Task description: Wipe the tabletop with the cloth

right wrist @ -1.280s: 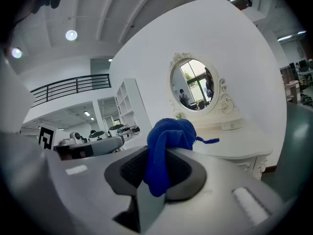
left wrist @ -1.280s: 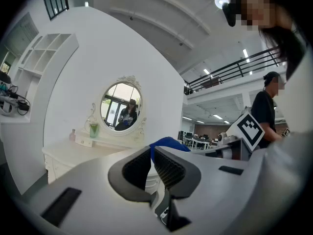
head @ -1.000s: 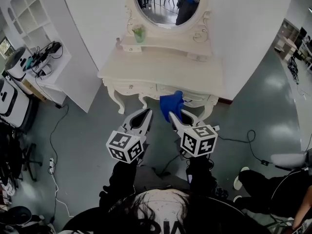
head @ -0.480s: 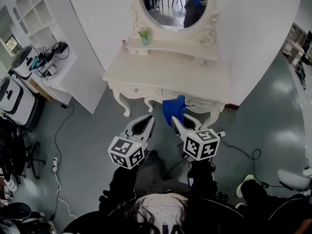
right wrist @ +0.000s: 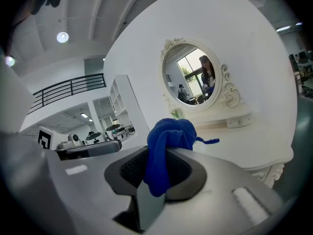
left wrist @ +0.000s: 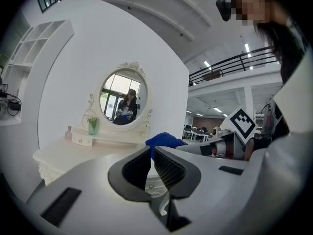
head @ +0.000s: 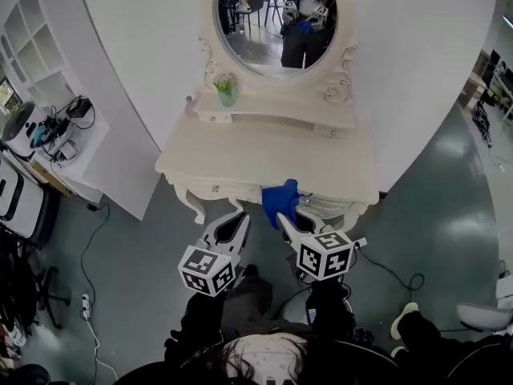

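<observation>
While the one blue cloth (head: 278, 198) bunches pinched between the right gripper's (head: 287, 212) jaws, the second, left gripper's (head: 240, 217) jaws meet empty

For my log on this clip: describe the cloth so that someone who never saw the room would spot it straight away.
Find the cream dressing table under the oval mirror against the white wall. Near the table's front edge, the right gripper is clamped on a bunched cloth. Its vivid blue sets it apart from the pale furniture and the grey grippers.
</observation>
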### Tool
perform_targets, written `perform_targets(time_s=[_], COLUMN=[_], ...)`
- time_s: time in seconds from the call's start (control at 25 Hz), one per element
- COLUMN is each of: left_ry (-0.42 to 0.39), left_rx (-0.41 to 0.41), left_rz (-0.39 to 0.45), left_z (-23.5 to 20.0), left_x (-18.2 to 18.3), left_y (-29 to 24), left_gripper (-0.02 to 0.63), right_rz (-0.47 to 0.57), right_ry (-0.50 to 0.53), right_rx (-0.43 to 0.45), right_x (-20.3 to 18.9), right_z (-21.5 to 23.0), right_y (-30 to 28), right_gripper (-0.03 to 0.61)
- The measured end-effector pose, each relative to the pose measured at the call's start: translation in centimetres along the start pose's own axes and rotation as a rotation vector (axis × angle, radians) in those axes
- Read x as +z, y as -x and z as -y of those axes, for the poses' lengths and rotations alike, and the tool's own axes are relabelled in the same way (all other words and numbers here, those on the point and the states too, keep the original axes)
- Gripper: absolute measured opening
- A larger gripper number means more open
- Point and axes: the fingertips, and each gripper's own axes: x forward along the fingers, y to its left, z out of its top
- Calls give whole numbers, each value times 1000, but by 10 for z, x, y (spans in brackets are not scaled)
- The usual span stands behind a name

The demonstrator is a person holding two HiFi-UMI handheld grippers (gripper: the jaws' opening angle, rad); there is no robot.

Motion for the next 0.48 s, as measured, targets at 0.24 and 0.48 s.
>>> perform_targets(time_s=[0.24, 0.48], left_ry=[1, -8], left_rx=[-27, -24], left_rz=[14, -5], left_z=[-63, -135], left_x=[29, 44], left_y=[-31, -56], left_gripper=[2, 2], right_rz=[-19, -48], right_ry=[3, -4], right_rx=[-35, -59], right_x=[27, 44], right_z=[9, 15], right_y=[-64, -127], right_gripper=[91, 91])
